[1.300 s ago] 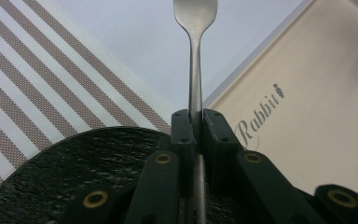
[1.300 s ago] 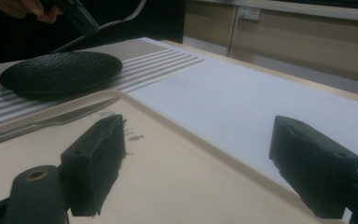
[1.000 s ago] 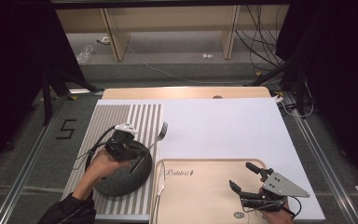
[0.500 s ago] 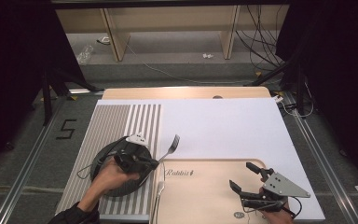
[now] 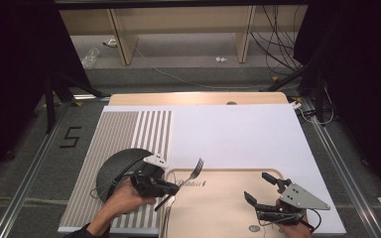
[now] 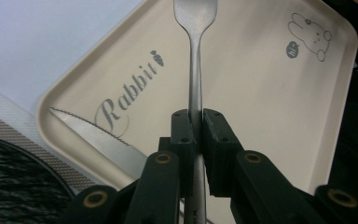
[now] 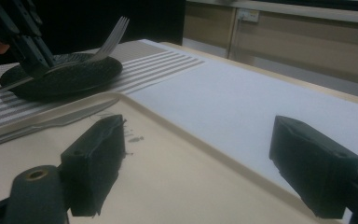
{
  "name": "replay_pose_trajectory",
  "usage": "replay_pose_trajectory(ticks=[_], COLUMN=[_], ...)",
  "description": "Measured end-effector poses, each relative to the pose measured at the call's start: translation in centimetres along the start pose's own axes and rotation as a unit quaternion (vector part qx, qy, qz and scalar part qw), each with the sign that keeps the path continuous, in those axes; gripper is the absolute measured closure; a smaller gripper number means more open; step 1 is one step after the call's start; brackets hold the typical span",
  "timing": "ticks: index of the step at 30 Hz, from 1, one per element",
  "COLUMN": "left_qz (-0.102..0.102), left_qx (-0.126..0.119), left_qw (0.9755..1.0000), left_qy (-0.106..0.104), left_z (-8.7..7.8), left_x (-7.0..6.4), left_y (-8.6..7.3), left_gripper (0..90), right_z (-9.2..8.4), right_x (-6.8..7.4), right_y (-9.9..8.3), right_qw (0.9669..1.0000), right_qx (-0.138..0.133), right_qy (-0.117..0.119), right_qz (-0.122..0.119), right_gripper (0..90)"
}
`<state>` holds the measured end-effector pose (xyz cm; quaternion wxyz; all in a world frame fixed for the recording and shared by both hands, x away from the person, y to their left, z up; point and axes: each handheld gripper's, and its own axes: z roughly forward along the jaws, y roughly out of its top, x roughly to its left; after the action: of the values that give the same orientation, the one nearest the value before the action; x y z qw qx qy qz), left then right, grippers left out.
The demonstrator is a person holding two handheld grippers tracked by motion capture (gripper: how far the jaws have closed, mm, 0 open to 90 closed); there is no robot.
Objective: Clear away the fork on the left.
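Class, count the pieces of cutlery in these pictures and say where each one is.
2. The fork is clamped in the left gripper above the tray; the knife lies on the tray's left edge.

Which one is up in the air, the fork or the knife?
The fork: the left gripper pinches its handle above the tray. The knife lies flat in the tray.

I read this as a lab recording bay: black curtains [image 5: 15, 74] flank the table [image 5: 238, 134], loose cables [image 5: 278, 39] lie beyond it, floor rails [image 5: 30, 168] run beside it.
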<state>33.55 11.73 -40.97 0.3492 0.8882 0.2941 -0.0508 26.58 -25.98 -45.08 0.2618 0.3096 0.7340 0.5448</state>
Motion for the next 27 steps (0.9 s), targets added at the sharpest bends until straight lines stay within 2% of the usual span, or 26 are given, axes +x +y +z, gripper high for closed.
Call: replay_pose_trajectory(ticks=[5,9,11,13,20,27], left_qz=[0.004,0.007,0.009,0.006,0.010,0.018], left_qx=[0.010,0.015,0.022,0.023,0.044,0.069], left_qw=[0.9999,0.9996,0.9994,0.9992,0.9983,0.9965], left_qy=[-0.005,-0.025,-0.024,-0.034,-0.036,-0.044], left_z=[0.6,1.2,1.6,1.9,3.2,4.3], left_x=[-0.8,-1.3,-1.6,-1.8,-2.8,-4.0], left_y=[-0.3,-0.6,-0.7,-0.8,-1.0,-1.1], left_gripper=[83.0,83.0,83.0,83.0,83.0,83.0], right_z=[0.0,0.0,0.0,0.0,0.0,0.0], right_x=[0.0,0.0,0.0,0.0,0.0,0.0], right_y=[0.0,0.0,0.0,0.0,0.0,0.0], right_qw=[1.0000,1.0000,1.0000,1.0000,1.0000,1.0000], right_qx=[0.001,0.001,0.002,0.001,0.001,0.002], right_qy=[0.000,0.000,0.000,0.000,0.000,0.000], right_qz=[-0.002,-0.002,-0.002,-0.002,-0.003,-0.003], right_gripper=[19.1,19.1,19.1,19.1,19.1,19.1])
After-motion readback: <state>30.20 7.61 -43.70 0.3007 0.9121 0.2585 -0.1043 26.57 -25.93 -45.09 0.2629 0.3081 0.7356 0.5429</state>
